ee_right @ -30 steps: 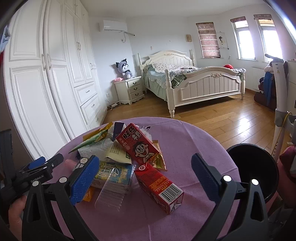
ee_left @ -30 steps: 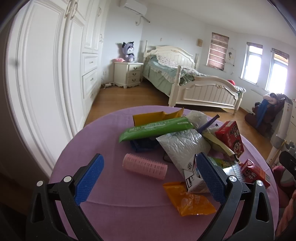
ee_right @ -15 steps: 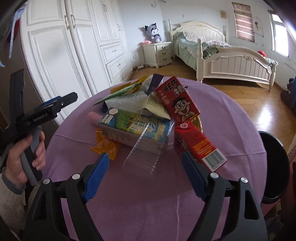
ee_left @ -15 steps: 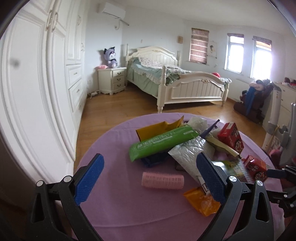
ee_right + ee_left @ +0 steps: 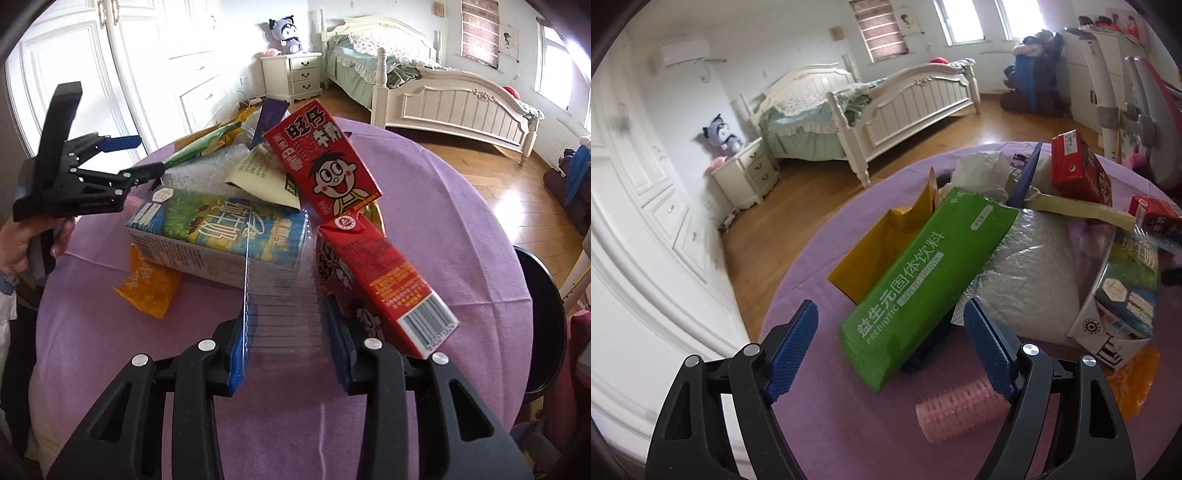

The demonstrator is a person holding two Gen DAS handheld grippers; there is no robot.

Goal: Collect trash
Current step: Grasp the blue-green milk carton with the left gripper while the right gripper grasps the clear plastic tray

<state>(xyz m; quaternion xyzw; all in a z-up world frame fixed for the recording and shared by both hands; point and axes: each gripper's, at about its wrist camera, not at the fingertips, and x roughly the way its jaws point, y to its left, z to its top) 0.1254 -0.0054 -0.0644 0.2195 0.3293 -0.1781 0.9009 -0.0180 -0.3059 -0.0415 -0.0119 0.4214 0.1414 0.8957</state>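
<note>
On the purple surface, trash lies heaped. The right hand-held gripper is closing around the clear plastic tray; the left hand-held gripper, closing but spread, straddles the green packet for pickup.

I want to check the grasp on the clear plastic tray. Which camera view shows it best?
The right wrist view: the clear plastic tray lies between the closing fingers of the right gripper. The left wrist view shows only its ribbed edge, far right.
</note>
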